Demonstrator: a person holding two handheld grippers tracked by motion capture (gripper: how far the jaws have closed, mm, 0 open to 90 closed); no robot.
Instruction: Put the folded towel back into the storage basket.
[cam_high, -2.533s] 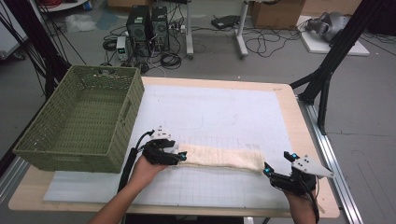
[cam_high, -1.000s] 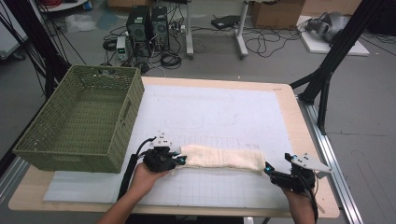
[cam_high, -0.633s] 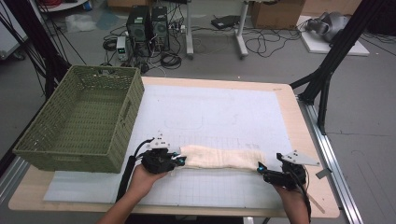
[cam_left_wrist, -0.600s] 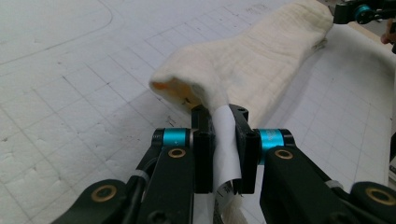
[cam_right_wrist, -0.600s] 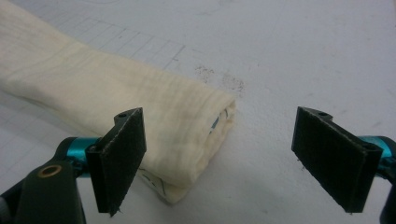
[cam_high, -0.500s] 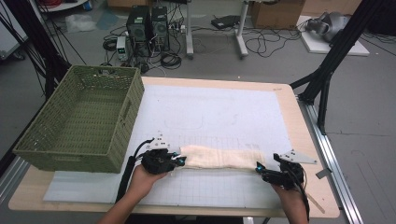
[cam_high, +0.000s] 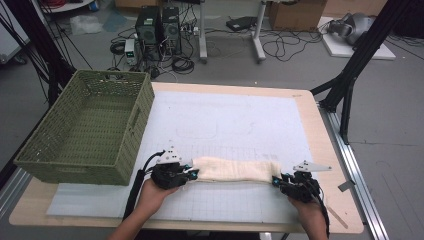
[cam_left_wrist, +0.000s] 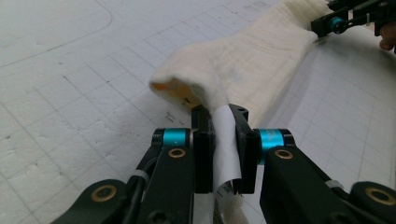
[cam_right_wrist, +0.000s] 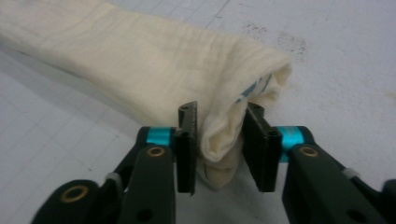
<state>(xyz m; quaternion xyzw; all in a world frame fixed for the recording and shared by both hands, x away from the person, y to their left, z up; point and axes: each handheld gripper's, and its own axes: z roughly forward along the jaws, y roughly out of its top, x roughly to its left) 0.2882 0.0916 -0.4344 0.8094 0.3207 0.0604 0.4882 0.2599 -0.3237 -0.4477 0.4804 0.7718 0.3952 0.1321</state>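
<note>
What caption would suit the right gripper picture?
Right gripper closing its black jaws around the end of a folded cream cloth lying on the white gridded mat.

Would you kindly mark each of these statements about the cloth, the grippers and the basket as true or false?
1. The folded cream cloth lies inside the green basket. False: it lies on the white mat, to the right of the basket.
2. The left gripper pinches a white tag at the cloth's end. True.
3. The right gripper hovers far from the cloth. False: its fingers sit on either side of the cloth's other end.
4. The basket holds nothing that can be seen. True.
5. The two grippers are at opposite ends of the cloth. True.
</note>
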